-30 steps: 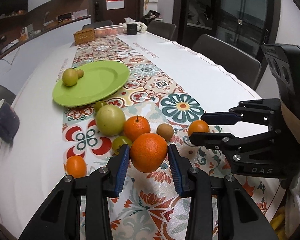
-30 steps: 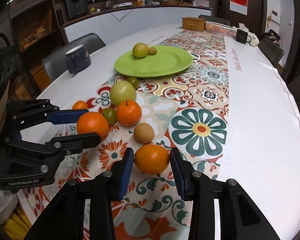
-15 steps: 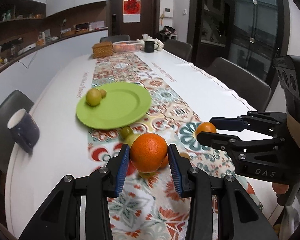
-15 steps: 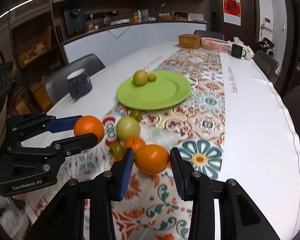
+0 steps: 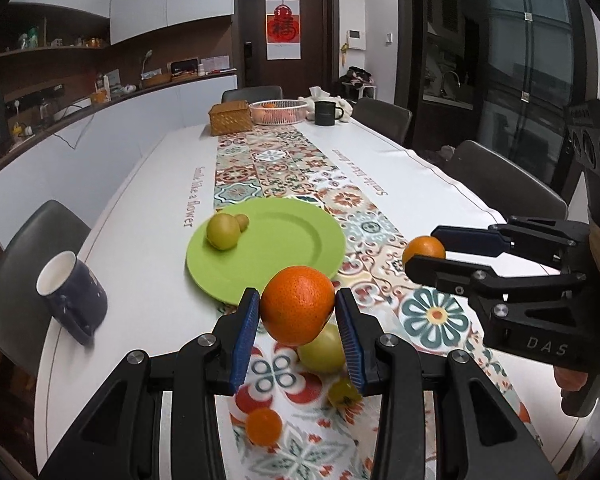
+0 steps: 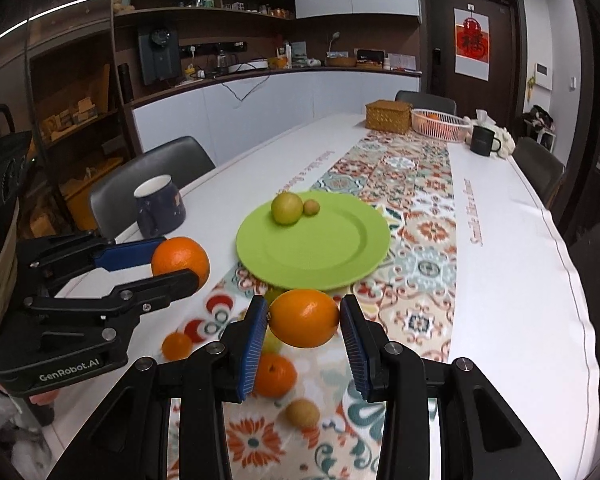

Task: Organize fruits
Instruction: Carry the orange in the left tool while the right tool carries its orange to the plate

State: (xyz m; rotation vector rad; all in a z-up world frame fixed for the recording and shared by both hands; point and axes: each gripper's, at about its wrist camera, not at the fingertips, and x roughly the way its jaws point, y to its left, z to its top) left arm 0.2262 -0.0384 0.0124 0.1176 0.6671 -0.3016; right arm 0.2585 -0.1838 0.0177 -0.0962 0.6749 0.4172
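Note:
My left gripper (image 5: 297, 316) is shut on a large orange (image 5: 297, 305) and holds it in the air before the green plate (image 5: 284, 256). My right gripper (image 6: 305, 320) is shut on a smaller orange (image 6: 304, 318), also lifted, just short of the plate (image 6: 324, 248). Each gripper shows in the other's view: the right one (image 5: 424, 254), the left one (image 6: 176, 258). A green fruit (image 6: 286, 208) and a small brown fruit (image 6: 311, 207) lie on the plate. Below on the runner lie a green apple (image 5: 324, 350), a tangerine (image 6: 274, 374), a small orange (image 5: 263, 426) and a brown fruit (image 6: 303, 412).
A dark blue mug (image 5: 72, 300) stands at the table's left edge. At the far end are a wicker box (image 5: 230, 119), a pink basket (image 5: 276, 112) and a black mug (image 5: 326, 113). Chairs line both sides.
Both grippers have lifted their oranges off the runner and moved forward towards the green plate. The loose fruits now lie below and behind the fingers.

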